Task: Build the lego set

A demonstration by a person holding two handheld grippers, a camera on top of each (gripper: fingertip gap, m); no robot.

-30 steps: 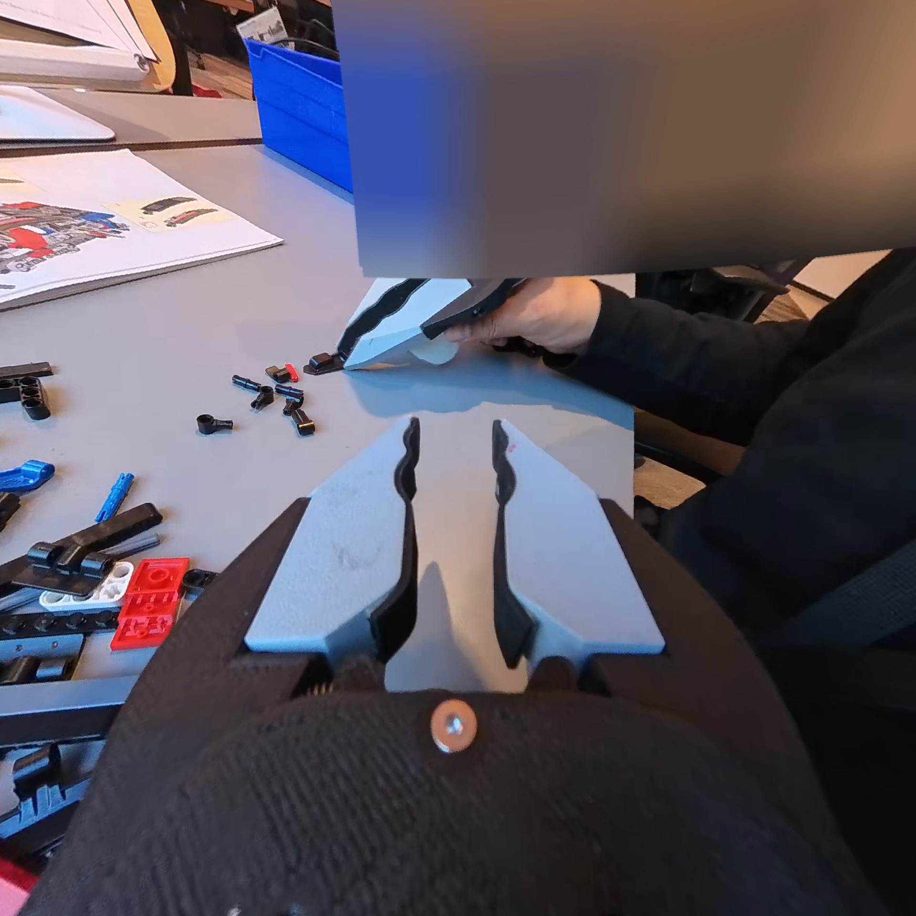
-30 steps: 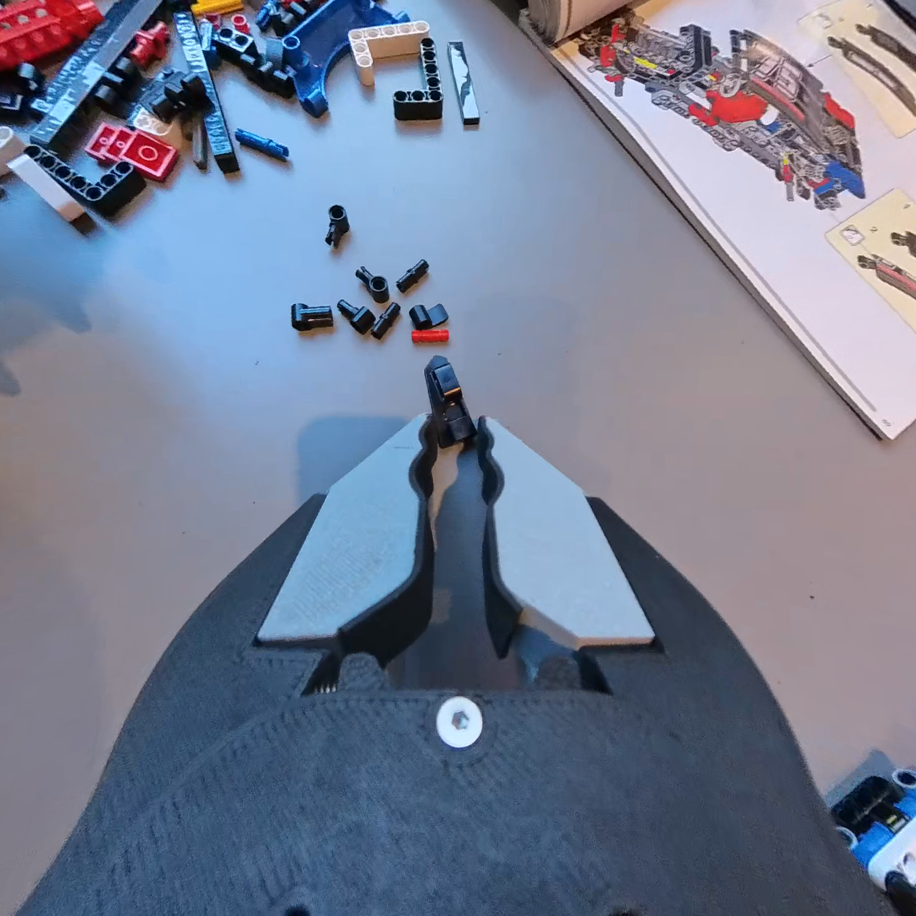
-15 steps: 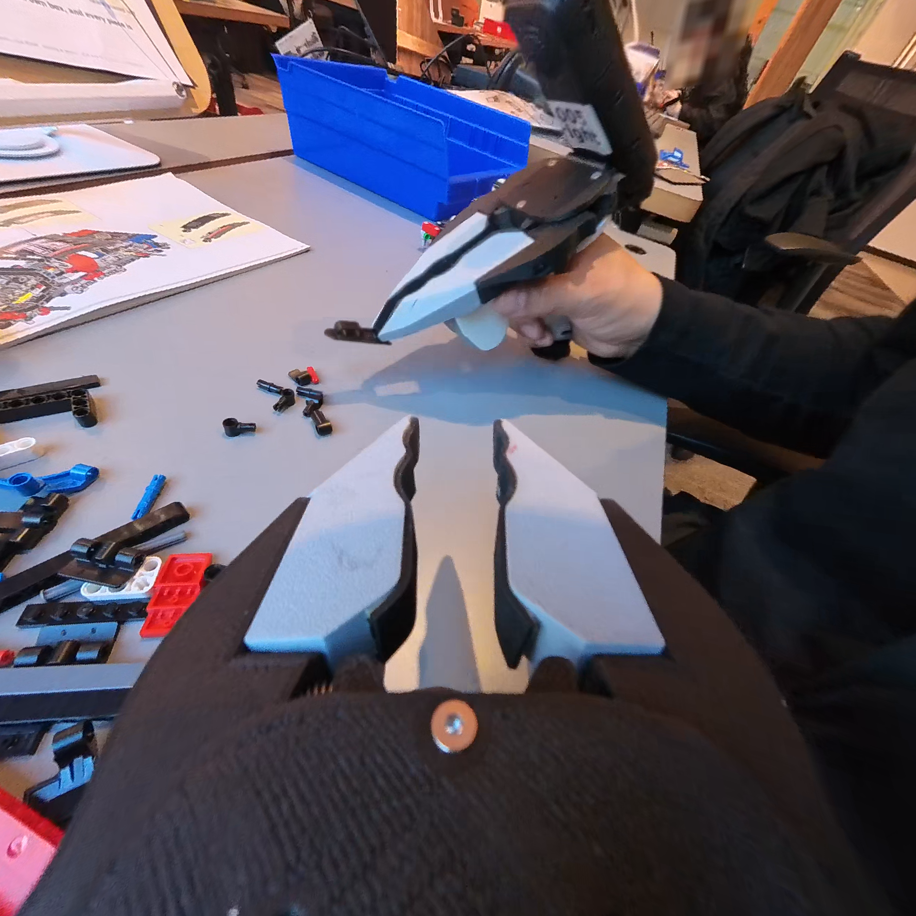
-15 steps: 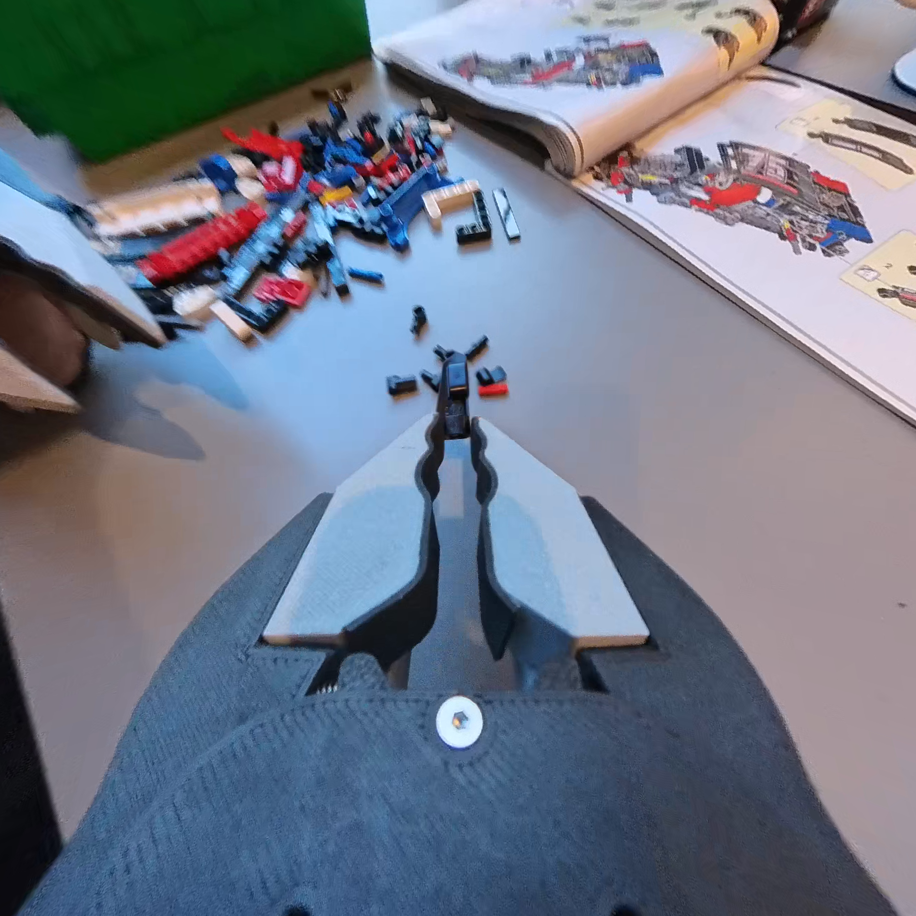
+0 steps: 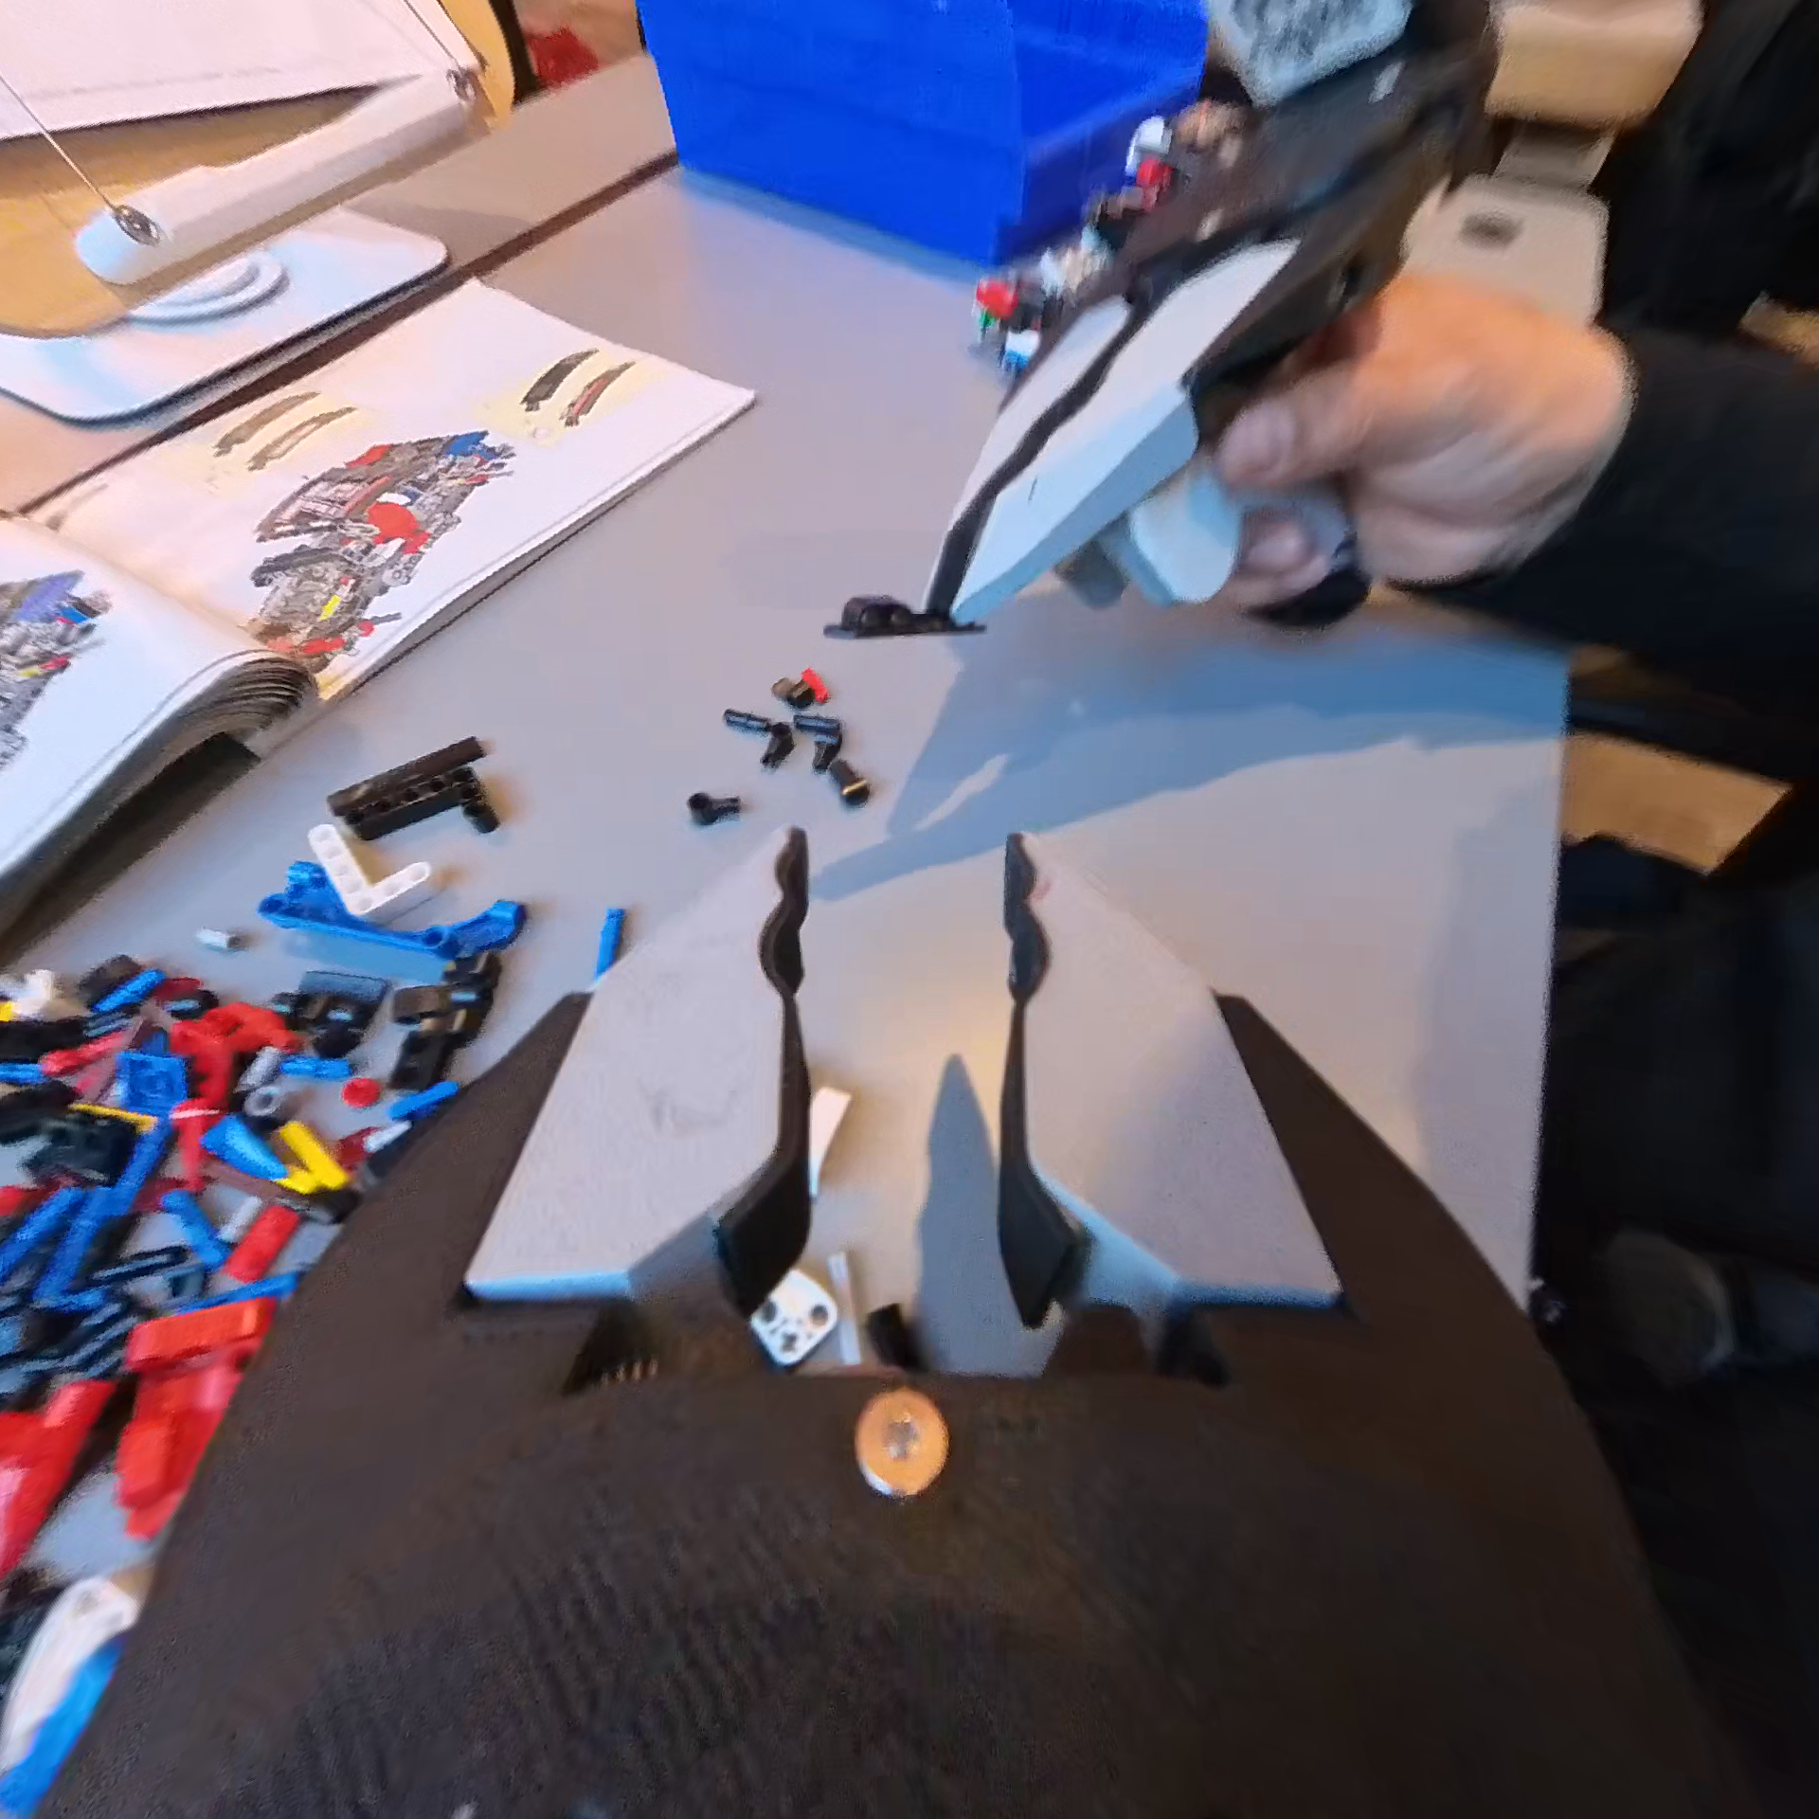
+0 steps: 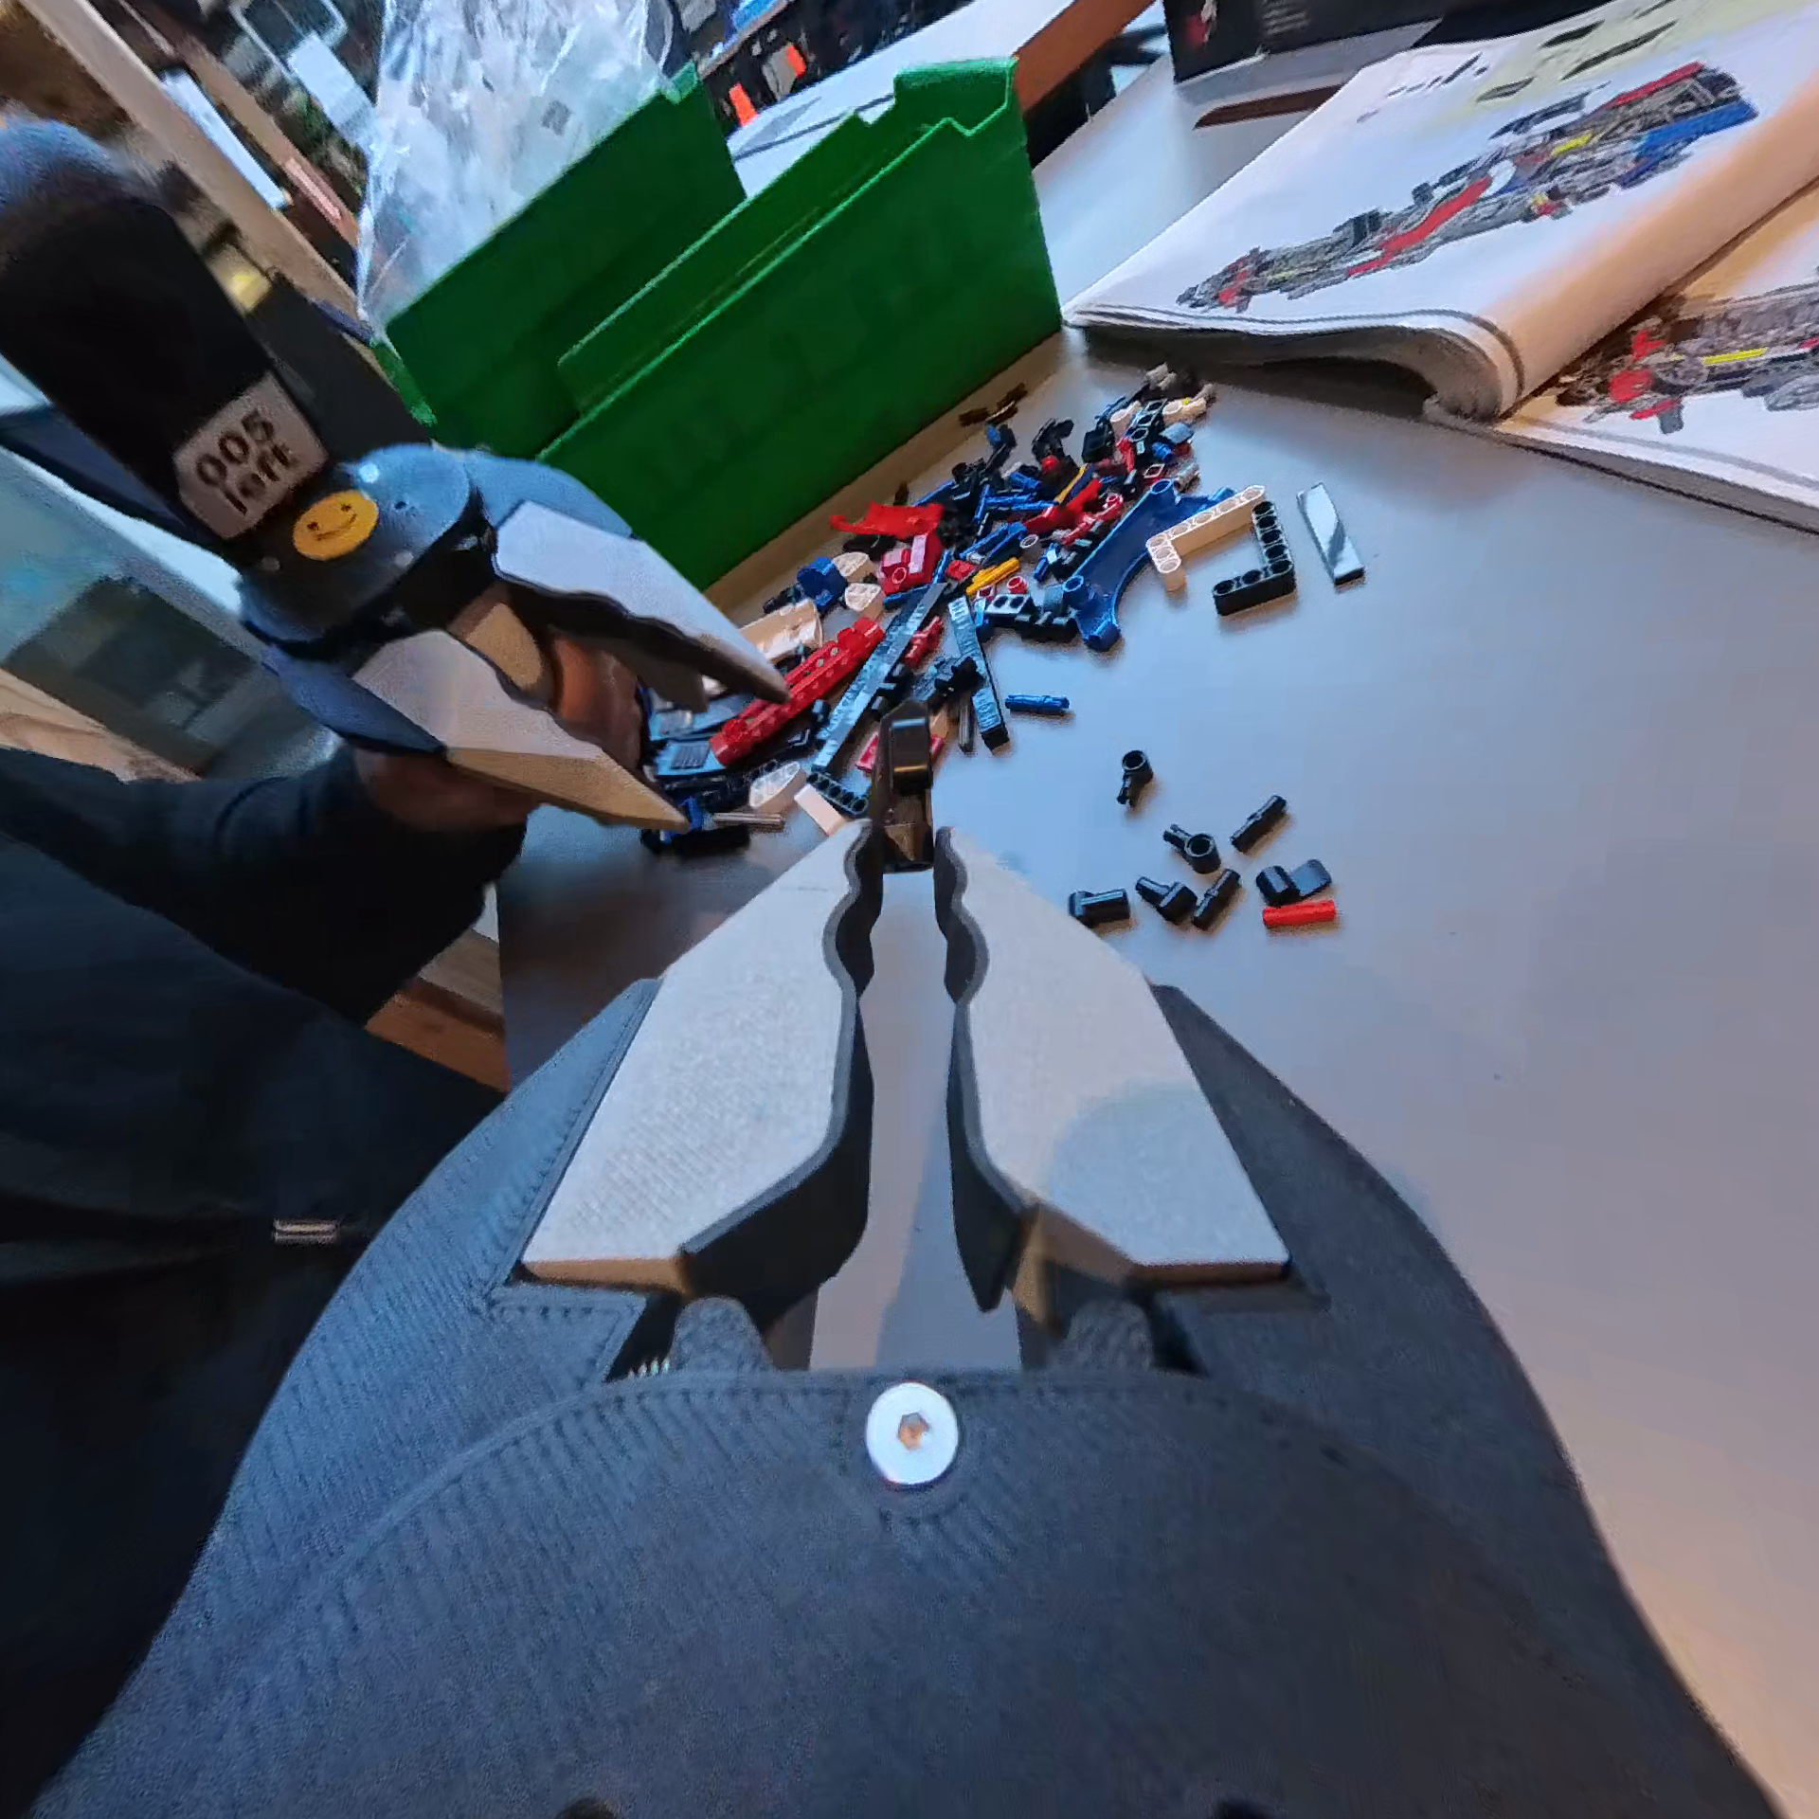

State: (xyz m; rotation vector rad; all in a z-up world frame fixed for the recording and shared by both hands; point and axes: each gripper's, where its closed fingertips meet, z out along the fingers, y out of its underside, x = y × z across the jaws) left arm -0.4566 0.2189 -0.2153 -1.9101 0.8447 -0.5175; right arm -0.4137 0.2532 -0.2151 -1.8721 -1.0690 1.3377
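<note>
bright daylight | soft shadows | motion blur | wide-angle edge distortion

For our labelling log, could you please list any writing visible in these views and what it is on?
I won't copy wording, only where it stands.
Pale label on the left gripper: legible print.
Yellow sticker beside it: a drawing, no words.
Open booklet: print too small to read.

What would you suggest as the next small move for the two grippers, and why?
Probably bring the open left gripper toward the loose parts pile to pick a mating piece. The right gripper is already shut on a small black piece held above the table, while the left holds nothing.
</note>
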